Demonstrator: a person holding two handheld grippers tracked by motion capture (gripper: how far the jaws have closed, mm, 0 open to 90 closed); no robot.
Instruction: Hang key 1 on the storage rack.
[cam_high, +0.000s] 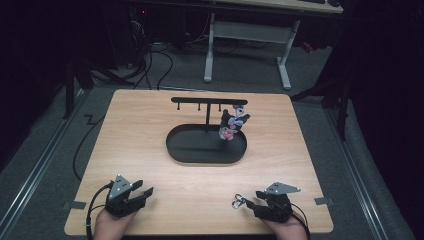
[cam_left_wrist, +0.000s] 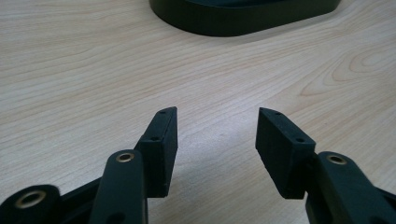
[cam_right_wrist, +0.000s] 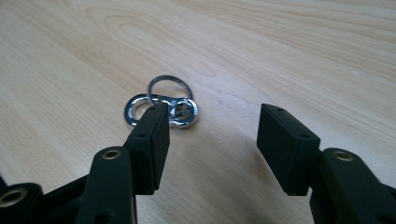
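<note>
A small silver key ring with a figure-eight clip (cam_right_wrist: 163, 105) lies flat on the wooden table (cam_high: 150, 130), just beyond the left jaw of my right gripper (cam_right_wrist: 212, 123); in the high view the key ring (cam_high: 237, 201) sits just left of the right gripper (cam_high: 252, 200). That gripper is open, with nothing between its pads. My left gripper (cam_left_wrist: 217, 133) is open over bare wood at the near left (cam_high: 142, 192). A black oval tray (cam_high: 180, 150) with a T-shaped hanger stand (cam_high: 207, 101) sits mid-table; a black, white and pink keychain charm (cam_high: 232, 122) hangs from the bar's right side.
The tray's dark rim (cam_left_wrist: 224, 23) lies ahead of the left gripper. Beyond the table's far edge stand a white-legged desk (cam_high: 250, 40) and loose cables (cam_high: 150, 65) on grey carpet. Grey tape tabs (cam_high: 74, 205) mark the near corners.
</note>
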